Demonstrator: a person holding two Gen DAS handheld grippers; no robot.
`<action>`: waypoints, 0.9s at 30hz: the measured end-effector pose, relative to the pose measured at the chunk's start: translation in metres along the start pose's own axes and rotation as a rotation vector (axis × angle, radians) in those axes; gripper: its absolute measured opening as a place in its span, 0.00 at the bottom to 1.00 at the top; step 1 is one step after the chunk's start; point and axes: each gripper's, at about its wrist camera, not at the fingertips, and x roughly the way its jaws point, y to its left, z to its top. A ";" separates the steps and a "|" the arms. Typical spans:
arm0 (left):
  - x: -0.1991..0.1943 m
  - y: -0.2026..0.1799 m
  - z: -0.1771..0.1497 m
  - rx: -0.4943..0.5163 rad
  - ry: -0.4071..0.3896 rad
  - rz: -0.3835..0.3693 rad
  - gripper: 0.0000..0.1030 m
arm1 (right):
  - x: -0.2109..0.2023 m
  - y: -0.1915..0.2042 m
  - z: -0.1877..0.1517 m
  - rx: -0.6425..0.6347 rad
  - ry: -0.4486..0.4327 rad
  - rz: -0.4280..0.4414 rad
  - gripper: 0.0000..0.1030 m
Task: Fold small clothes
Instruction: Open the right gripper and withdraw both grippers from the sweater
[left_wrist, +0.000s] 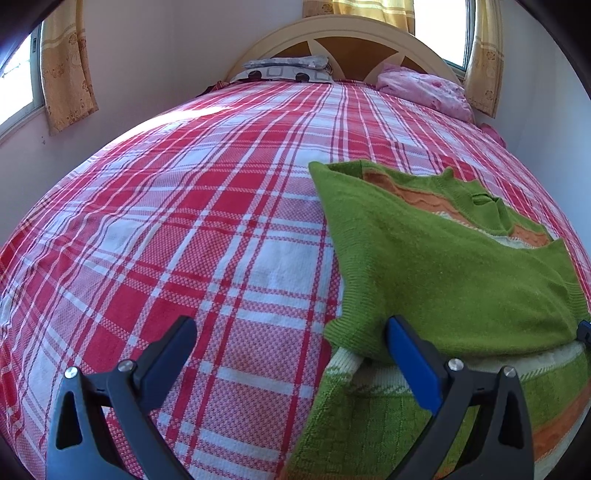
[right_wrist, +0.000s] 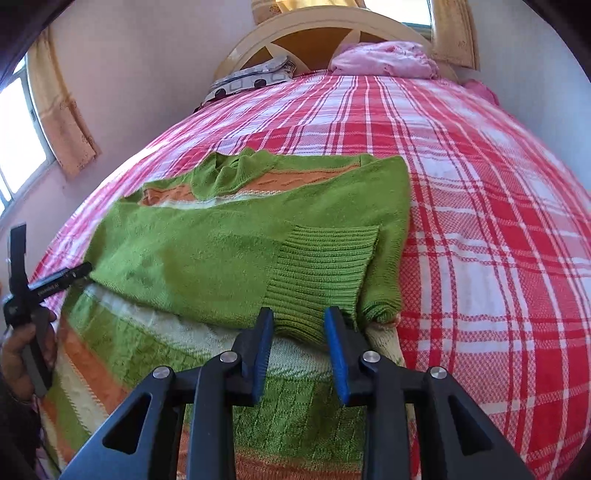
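A small green knit sweater (left_wrist: 443, 266) with orange and cream stripes lies on the bed, its sleeves folded across the body. It also shows in the right wrist view (right_wrist: 207, 254). My left gripper (left_wrist: 291, 332) is open wide at the sweater's left edge, its right finger (left_wrist: 413, 365) resting on the knit. My right gripper (right_wrist: 299, 325) is open, its jaws a narrow gap apart, right at the ribbed cuff (right_wrist: 321, 273) of the folded sleeve. The left gripper (right_wrist: 55, 284) shows at the far left of the right wrist view.
The red and white plaid bedspread (left_wrist: 184, 221) covers the bed. A patterned pillow (left_wrist: 284, 70) and a pink bundle (left_wrist: 424, 92) lie by the wooden headboard (left_wrist: 343, 40). Walls and curtained windows flank the bed.
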 end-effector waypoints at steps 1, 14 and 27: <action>-0.001 0.000 -0.001 0.001 -0.002 -0.002 1.00 | -0.001 0.001 -0.002 -0.007 -0.006 -0.008 0.31; -0.006 0.000 -0.001 -0.004 -0.008 -0.008 1.00 | -0.002 0.005 -0.004 -0.025 -0.023 -0.013 0.40; -0.035 -0.003 -0.016 -0.003 -0.005 -0.074 1.00 | -0.023 0.021 -0.010 -0.029 -0.045 0.006 0.64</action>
